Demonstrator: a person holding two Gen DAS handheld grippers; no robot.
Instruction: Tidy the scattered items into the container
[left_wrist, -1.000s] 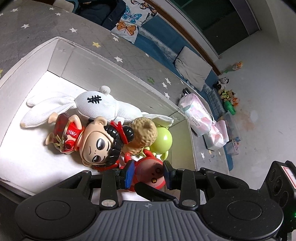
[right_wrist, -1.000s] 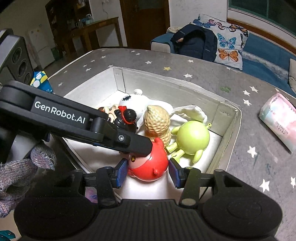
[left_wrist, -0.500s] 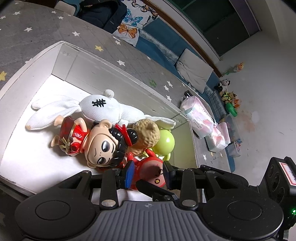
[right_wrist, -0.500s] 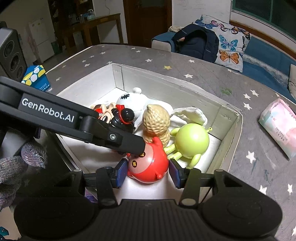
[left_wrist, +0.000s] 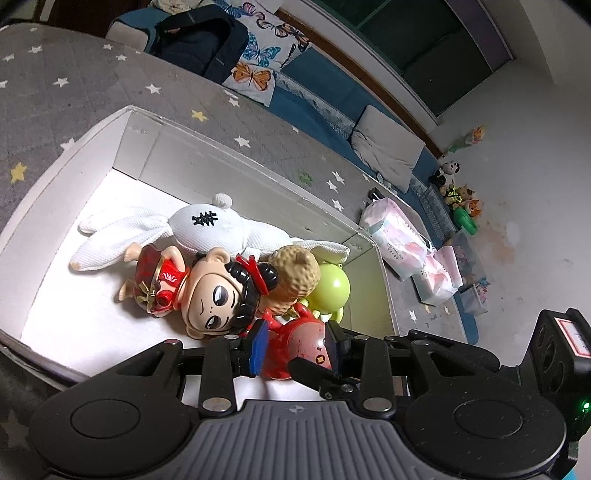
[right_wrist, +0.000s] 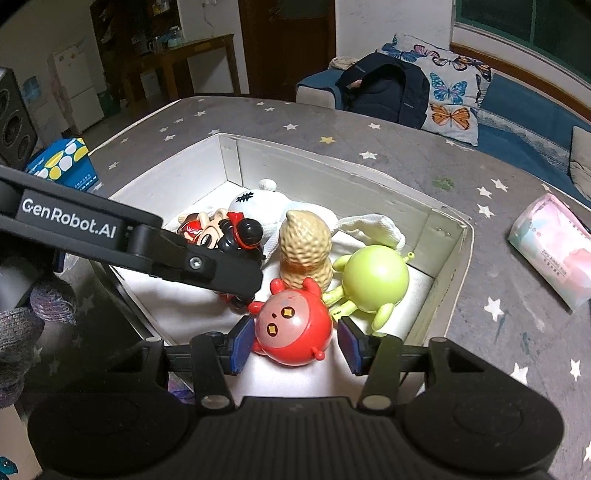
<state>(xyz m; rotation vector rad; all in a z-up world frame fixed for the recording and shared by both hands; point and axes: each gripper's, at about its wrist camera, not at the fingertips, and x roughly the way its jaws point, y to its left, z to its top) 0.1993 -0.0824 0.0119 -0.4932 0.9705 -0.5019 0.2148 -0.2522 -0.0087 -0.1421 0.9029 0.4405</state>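
A white cardboard box (right_wrist: 332, 173) (left_wrist: 221, 173) on a grey starred bedspread holds a white plush rabbit (left_wrist: 214, 229), a red-dressed doll (left_wrist: 207, 295) (right_wrist: 207, 229), a tan peanut toy (right_wrist: 304, 251), a green round toy (right_wrist: 373, 280) and a red round toy (right_wrist: 291, 328) (left_wrist: 295, 332). My right gripper (right_wrist: 295, 345) straddles the red toy, which lies face up on the box floor with a gap at the right pad. My left gripper (left_wrist: 295, 343) is open and empty; its finger (right_wrist: 207, 264) reaches in from the left over the doll's head.
A pink tissue pack (right_wrist: 550, 243) lies on the bedspread right of the box. A blue carton (right_wrist: 62, 162) sits at the bed's left edge. A dark backpack (right_wrist: 384, 92) and butterfly pillow (right_wrist: 450, 96) lie beyond. A gloved hand (right_wrist: 22, 325) shows at the left.
The red toy has turned face up between the right gripper's pads and now rests on the box floor. The left gripper's finger has drawn back a little to the left.
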